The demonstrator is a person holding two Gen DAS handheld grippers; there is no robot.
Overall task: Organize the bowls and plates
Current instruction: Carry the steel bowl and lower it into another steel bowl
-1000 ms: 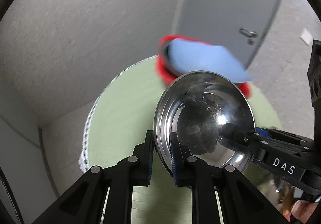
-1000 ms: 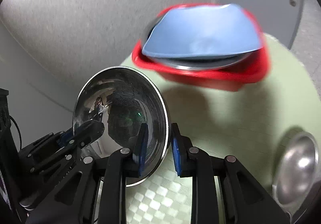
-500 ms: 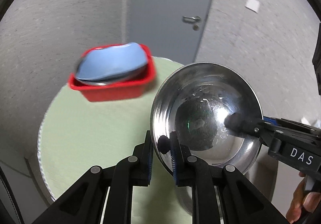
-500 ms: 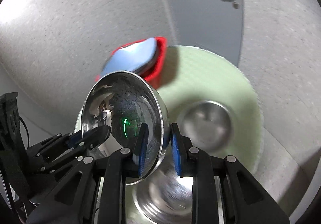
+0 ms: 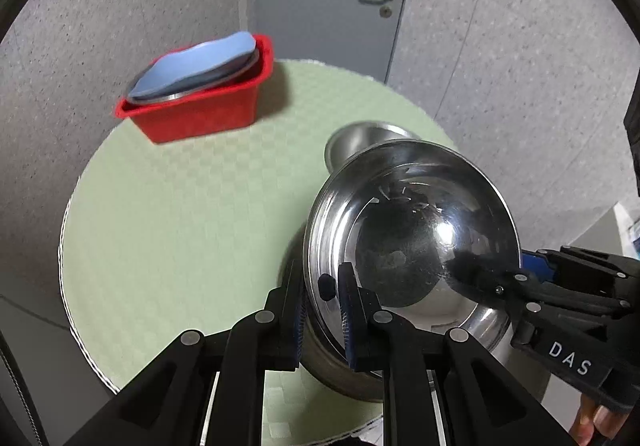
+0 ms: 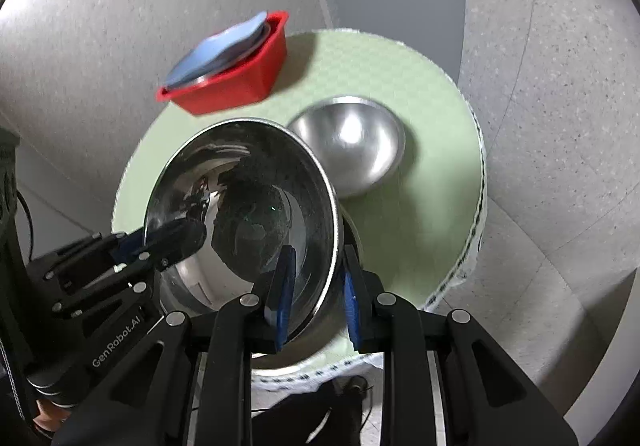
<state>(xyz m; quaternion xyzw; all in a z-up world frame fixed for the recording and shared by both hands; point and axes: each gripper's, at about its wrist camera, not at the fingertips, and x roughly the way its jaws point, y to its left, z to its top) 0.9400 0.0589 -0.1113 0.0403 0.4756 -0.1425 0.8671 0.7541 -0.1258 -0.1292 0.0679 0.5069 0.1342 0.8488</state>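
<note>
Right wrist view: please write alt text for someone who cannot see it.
Two hand-held grippers hold one shiny steel bowl by opposite rims: the right hand-held gripper in front, the left hand-held gripper from the left. Behind it, on a round green table, sit a second steel bowl and a red bin holding a blue plate.

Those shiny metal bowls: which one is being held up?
The large steel bowl, tilted, its rim pinched by both the left gripper and right gripper. The smaller steel bowl sits on the table.

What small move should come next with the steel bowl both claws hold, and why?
Probably lower the steel bowl straight down: the left claw and right claw pinch opposite rims, and another bowl seems to sit just beneath it on the table.
</note>
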